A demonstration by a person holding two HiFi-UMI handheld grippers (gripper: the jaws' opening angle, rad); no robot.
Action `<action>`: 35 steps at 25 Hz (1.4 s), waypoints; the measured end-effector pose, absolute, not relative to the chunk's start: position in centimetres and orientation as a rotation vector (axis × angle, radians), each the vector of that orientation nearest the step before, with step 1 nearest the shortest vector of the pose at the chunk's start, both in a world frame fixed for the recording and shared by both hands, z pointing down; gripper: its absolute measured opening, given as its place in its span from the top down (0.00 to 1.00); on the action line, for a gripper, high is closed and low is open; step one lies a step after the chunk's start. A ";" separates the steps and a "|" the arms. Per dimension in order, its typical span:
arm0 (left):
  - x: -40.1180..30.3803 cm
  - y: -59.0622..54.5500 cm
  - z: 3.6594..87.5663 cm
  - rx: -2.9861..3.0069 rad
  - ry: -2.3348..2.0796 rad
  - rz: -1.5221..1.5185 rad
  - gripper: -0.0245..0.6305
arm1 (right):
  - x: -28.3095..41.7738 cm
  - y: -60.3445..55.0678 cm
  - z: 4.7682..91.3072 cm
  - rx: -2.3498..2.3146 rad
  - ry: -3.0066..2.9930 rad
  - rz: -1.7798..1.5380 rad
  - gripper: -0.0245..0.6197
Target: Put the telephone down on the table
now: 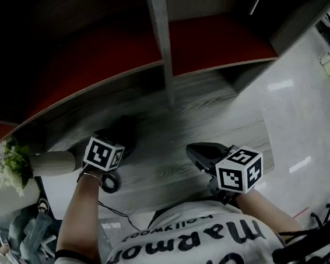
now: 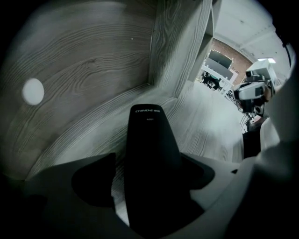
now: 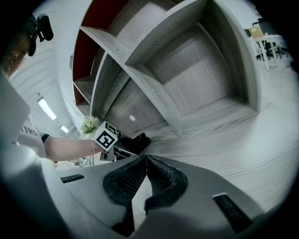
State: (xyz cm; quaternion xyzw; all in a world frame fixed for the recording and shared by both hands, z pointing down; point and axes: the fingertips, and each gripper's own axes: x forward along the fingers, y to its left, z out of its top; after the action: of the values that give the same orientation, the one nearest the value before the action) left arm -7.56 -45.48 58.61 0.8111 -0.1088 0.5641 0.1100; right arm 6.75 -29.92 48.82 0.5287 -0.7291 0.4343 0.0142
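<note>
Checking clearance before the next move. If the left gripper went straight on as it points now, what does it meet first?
The telephone: it lies on the table between the left gripper's open jaws, dead ahead. Beyond it comes the shelf's back panel, though depth is unclear.

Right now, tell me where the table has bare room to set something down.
Bare table lies between the telephone and the right gripper, and behind both up to the shelf divider. The left end, by the flowers, is crowded.
</note>
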 end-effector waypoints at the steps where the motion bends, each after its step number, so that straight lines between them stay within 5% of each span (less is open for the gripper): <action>1: -7.6 -45.7 58.4 2.393 -0.343 1.646 0.37 | 6.7 -29.9 48.8 1.646 -2.271 1.350 0.94; 11: -8.2 -46.6 55.6 2.492 -0.493 1.501 0.37 | 4.8 -30.4 48.1 1.621 -2.297 1.311 0.94; 24: -11.7 -46.5 48.4 2.535 -0.848 0.946 0.38 | -0.6 -29.7 46.2 1.517 -2.357 1.215 0.94; 29: -13.8 -44.1 43.9 2.554 -1.001 0.641 0.74 | -2.1 -29.7 44.9 1.462 -2.421 1.112 0.94; 35: -15.9 -37.0 40.3 2.463 -1.102 0.343 0.94 | -1.4 -29.1 42.2 1.371 -2.512 0.977 0.94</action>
State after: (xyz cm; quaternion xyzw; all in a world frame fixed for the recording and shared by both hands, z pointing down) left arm -15.92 -36.96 40.32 0.8854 -0.3962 0.1233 0.2094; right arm -1.45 -29.10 42.16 0.4525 -0.8293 0.3225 0.0587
